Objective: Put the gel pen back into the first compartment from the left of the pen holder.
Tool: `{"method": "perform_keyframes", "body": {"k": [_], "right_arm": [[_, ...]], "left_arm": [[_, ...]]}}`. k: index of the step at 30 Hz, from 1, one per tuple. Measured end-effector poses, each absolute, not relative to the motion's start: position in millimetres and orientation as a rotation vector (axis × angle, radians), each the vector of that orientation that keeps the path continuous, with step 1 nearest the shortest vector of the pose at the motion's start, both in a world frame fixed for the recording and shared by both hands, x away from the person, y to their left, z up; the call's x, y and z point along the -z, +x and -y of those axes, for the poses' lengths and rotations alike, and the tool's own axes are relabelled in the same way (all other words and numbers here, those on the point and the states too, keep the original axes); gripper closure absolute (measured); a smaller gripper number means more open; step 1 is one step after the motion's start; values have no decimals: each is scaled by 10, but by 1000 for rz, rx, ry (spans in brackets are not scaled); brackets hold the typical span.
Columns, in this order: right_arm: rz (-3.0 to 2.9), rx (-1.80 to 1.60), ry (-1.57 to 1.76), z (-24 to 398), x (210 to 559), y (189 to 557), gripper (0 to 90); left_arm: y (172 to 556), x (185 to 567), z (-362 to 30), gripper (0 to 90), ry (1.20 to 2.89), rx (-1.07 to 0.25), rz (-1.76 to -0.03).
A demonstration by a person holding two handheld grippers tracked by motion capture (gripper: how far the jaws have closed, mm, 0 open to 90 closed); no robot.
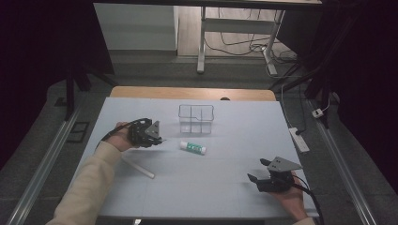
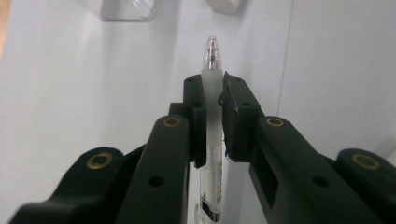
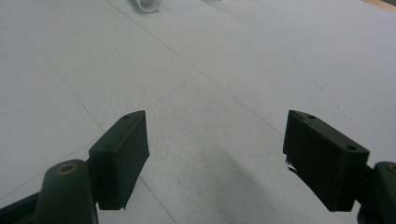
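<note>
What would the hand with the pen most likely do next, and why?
Probably carry it toward the clear organizer. The left gripper is shut on the pen, which is lifted off the table, while the organizer's compartments look empty. The right gripper rests open.

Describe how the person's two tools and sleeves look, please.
Both tools are black with two blocky jaws. The left tool and the right tool each carry a grey three-cornered plate on top and trail a black cable. Brass-coloured rivets mark the jaw arms. The left arm wears a cream sleeve.
</note>
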State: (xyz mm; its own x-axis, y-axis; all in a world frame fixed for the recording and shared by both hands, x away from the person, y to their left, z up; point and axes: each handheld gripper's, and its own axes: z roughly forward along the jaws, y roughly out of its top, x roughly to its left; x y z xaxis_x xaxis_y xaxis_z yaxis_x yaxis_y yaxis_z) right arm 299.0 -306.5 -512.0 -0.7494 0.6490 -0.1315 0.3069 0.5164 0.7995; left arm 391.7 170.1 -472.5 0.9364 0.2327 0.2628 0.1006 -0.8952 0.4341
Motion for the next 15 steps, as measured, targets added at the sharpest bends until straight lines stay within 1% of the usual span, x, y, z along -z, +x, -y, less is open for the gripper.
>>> {"method": "perform_keyframes", "body": {"k": [11, 15], "right_arm": [[-2344, -1109, 784, 3065, 5122, 2994, 223], [-2339, -1118, 788, 3065, 5122, 2995, 223]], "left_arm": [[3936, 4598, -1685, 803, 2590, -491, -354], [3938, 4545, -1684, 804, 2545, -484, -389]]}}
